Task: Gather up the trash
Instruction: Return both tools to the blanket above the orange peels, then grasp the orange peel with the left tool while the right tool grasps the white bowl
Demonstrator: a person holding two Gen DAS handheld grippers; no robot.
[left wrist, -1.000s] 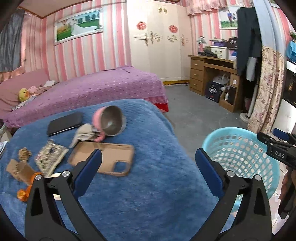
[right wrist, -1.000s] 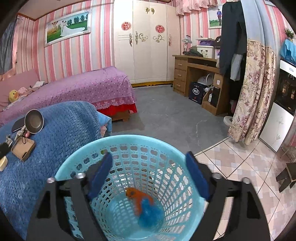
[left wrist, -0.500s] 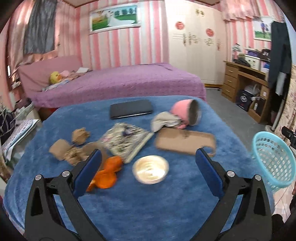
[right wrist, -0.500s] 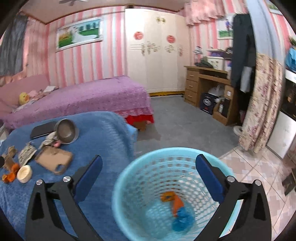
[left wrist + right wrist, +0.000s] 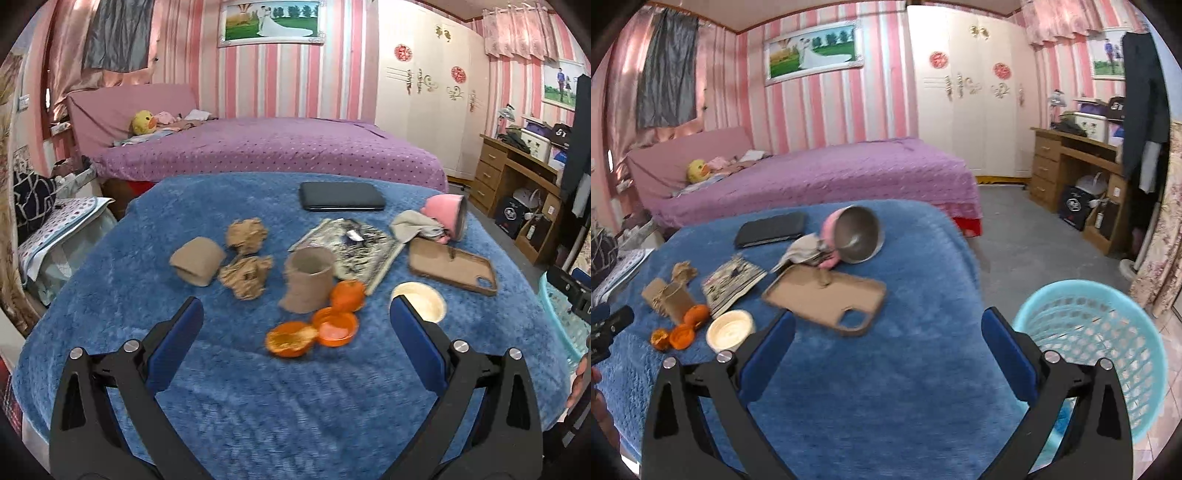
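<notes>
On the blue blanket table [image 5: 258, 398] lie orange peels [image 5: 314, 325], two cardboard tubes [image 5: 308, 284] [image 5: 197, 260], crumpled brown paper [image 5: 245, 275] and a round white lid [image 5: 419, 301]. My left gripper [image 5: 295, 343] is open and empty, just in front of the peels. My right gripper [image 5: 888, 349] is open and empty above the table's right part. The light blue trash basket [image 5: 1108, 339] stands on the floor to its right; its rim also shows in the left wrist view [image 5: 557, 314].
A brown phone case [image 5: 827, 299], a tipped pink bowl [image 5: 855, 234], a grey cloth [image 5: 413, 225], a magazine [image 5: 354, 247] and a black case [image 5: 341, 196] also lie on the table. A purple bed [image 5: 258, 147] is behind, a wooden desk [image 5: 1078, 173] at right.
Both grippers swung left from the basket toward the table. The left one now faces the peels and tubes. The right one left the basket's top and looks over the table edge.
</notes>
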